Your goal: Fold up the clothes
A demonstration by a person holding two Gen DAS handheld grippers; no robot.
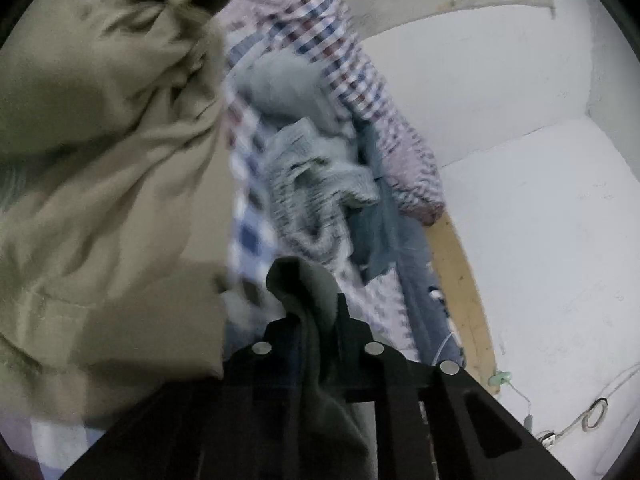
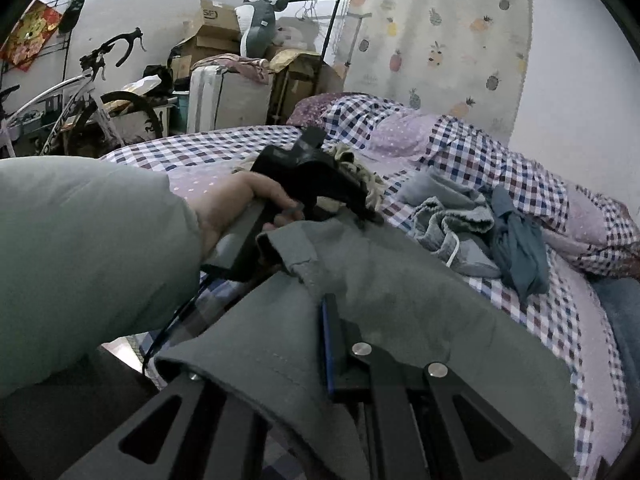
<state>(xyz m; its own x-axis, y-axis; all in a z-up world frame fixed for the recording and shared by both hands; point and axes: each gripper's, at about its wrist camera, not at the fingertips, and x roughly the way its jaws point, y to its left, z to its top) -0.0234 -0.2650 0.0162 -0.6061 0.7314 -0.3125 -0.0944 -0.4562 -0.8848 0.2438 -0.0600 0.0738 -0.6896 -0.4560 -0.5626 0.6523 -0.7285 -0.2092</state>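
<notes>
Grey-green garment stretched, lifted above checked bed; grey knit and blue garment crumpled beyond.

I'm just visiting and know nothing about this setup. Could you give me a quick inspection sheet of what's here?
Surface: bed with a checked cover.
Job's things: olive-grey garment lifted between both tools; grey knit top and blue garment lying unfolded.
Clutter: rumpled checked quilt.
Grippers: left tool shut on a fold of the garment; right tool shut on its edge.
Cables: thin cords on the floor; a black cord under the sleeve.
Surroundings: bicycle, cardboard boxes, pineapple-print curtain.
</notes>
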